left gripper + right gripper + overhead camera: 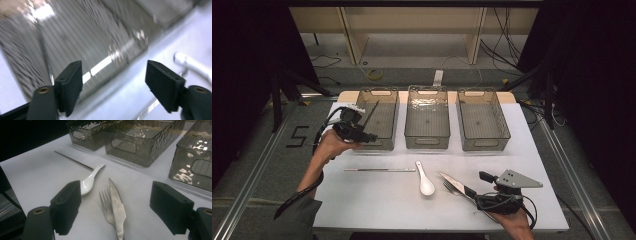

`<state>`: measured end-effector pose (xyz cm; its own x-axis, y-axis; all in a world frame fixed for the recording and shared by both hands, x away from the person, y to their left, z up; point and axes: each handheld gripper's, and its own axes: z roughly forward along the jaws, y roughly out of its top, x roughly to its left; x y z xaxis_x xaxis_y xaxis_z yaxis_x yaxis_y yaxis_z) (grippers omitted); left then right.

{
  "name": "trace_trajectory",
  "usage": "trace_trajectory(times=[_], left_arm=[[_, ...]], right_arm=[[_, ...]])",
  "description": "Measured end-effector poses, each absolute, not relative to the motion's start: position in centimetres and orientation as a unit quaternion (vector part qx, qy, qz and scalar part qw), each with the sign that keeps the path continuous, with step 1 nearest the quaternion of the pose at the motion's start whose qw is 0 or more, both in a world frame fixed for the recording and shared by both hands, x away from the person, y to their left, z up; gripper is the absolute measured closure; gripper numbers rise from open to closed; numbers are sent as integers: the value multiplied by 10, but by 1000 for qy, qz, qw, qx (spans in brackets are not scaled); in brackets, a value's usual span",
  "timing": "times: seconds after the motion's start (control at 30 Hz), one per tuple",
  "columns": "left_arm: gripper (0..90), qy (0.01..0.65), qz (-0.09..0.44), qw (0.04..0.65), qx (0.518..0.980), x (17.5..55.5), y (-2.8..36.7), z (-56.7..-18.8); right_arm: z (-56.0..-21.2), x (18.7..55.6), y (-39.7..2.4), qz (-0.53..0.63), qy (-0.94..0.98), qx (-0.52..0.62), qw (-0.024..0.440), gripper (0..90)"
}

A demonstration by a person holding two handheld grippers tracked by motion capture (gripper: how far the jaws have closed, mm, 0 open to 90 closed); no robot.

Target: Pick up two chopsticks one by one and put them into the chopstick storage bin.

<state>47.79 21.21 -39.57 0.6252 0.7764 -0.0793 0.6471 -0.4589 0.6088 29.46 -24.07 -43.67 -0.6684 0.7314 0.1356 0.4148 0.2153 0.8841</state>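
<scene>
While the left hand-held gripper gapes empty at the left bin's rim, the chopstick leans inside.

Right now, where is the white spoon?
In the high view the white spoon lies near the table's middle, in front of the middle bin, between the chopstick and the knife.

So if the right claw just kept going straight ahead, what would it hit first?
Most likely the knife and fork lying side by side between the open right claw jaws, though depth is hard to judge.
</scene>
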Motion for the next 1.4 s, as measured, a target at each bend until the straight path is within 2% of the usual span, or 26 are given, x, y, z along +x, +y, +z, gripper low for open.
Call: trace_trajectory(times=[0.07, 0.4, 0.63, 0.73, 1.03, 1.4], left_arm=[[271, 416, 88, 313, 850, 474, 214, -400], [214, 380, 69, 250, 888, 456, 196, -412], [225, 350, 56, 217, 910, 450, 182, -420], [251, 342, 52, 209, 915, 448, 178, -422], [404, 314, 38, 164, 934, 445, 167, -433], [548, 302, 29, 139, 943, 445, 163, -445]], right_arm=[[-437, 295, -241, 501, 763, 376, 157, 259], [-436, 294, -241, 501, 765, 372, 158, 258], [-435, 294, -241, 502, 765, 371, 158, 259], [-435, 295, -241, 501, 766, 371, 158, 258], [-435, 294, -240, 499, 768, 369, 158, 259], [-435, 294, -240, 498, 769, 369, 157, 259]])
